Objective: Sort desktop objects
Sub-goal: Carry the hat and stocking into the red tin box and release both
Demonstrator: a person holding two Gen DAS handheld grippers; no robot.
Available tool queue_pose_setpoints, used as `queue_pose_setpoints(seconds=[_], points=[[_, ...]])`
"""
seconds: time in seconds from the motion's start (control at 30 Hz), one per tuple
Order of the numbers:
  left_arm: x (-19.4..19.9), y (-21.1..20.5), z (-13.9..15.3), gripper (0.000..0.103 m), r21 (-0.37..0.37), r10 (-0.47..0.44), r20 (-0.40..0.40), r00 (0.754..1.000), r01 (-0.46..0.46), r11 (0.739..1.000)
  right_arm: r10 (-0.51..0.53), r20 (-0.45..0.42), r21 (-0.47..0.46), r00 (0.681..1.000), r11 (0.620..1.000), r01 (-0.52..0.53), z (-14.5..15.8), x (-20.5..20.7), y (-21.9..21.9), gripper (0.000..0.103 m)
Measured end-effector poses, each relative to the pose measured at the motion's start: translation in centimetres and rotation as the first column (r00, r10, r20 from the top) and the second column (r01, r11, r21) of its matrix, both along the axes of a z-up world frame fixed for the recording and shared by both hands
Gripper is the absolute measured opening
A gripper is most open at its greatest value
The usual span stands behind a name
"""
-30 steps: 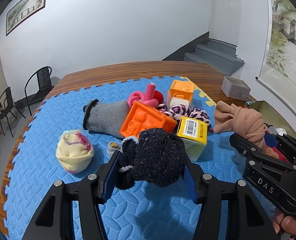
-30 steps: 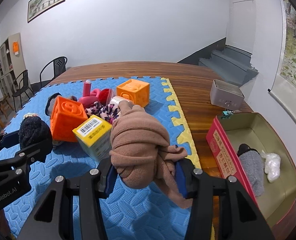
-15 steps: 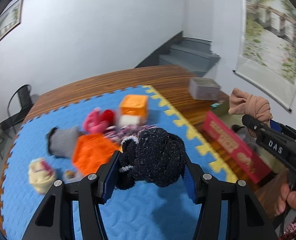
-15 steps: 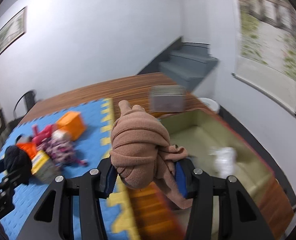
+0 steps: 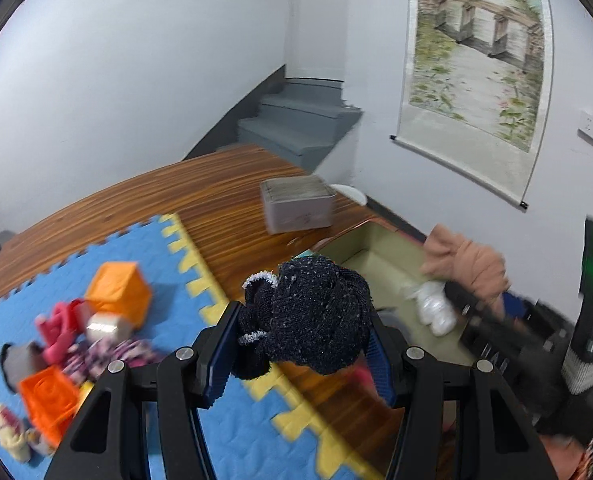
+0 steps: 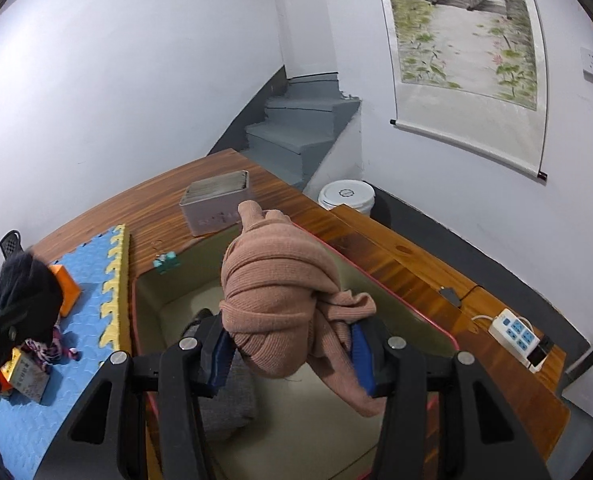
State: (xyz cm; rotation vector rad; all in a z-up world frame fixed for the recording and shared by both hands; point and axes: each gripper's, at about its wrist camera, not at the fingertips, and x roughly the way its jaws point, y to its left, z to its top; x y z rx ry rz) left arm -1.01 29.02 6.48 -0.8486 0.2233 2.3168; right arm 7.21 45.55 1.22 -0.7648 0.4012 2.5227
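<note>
My left gripper is shut on a dark navy knitted sock ball and holds it above the mat's yellow edge, near the red-rimmed box. My right gripper is shut on a tan knotted sock bundle and holds it above the box's olive interior. A grey sock lies inside the box under the right gripper. A white bundle also lies in the box. The tan bundle shows at the right of the left wrist view.
On the blue foam mat lie orange cubes, a pink toy, a leopard-print sock and a cream sock ball. A grey tin stands on the wooden table, a power strip at the right.
Both grippers have swung right from over the toy pile toward the box, each still holding its sock ball. The right one is now above the box interior.
</note>
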Motion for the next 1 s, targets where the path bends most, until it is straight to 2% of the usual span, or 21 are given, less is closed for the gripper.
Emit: queue_pose_setpoints(seconds=[0.17,0.23,0.27,0.33,0.47,0.63,0.83,1.0], points=[[-1.8,3.1,-0.6,0.063,0.028,-0.042,0.075,0.996,0.040,0.999,-0.023,0.009,-0.022,1.000,0.999,0.023,-0.6,0.5,0.9,0.058],[-2.1,3.7,-1.0,0.064,0.040,-0.056,0.102,0.993,0.052,0.998,-0.037,0.006,-0.025,0.999,0.999,0.037,-0.7,0.8,1.3,0.064],[-2.3,4.0,-1.1,0.075,0.046,-0.063,0.116,0.991,0.058,0.997,-0.043,0.001,-0.029,0.999,0.999,0.043,-0.6,0.9,1.5,0.070],[-2.7,4.5,-1.5,0.088,0.057,-0.074,0.140,0.987,0.066,0.996,-0.055,-0.003,-0.031,0.998,0.998,0.055,-0.6,1.2,1.7,0.072],[-2.6,4.0,-1.5,0.088,0.047,-0.052,0.132,0.990,0.046,0.998,-0.068,-0.005,-0.032,0.998,0.997,0.067,-0.6,1.6,2.0,0.072],[-2.1,2.0,-1.0,0.088,0.025,-0.012,0.096,0.995,0.010,1.000,-0.036,-0.021,-0.028,0.999,0.999,0.035,-0.1,1.5,0.9,0.072],[-1.6,-0.7,-0.5,0.088,0.000,0.036,0.052,0.998,-0.036,0.999,0.043,-0.035,-0.023,0.998,0.999,-0.043,0.5,0.9,-1.8,0.072],[-1.2,-4.7,-0.1,0.088,-0.016,0.102,0.016,0.995,-0.102,0.995,0.144,-0.041,-0.022,0.989,0.989,-0.145,0.9,-0.1,-4.9,0.072]])
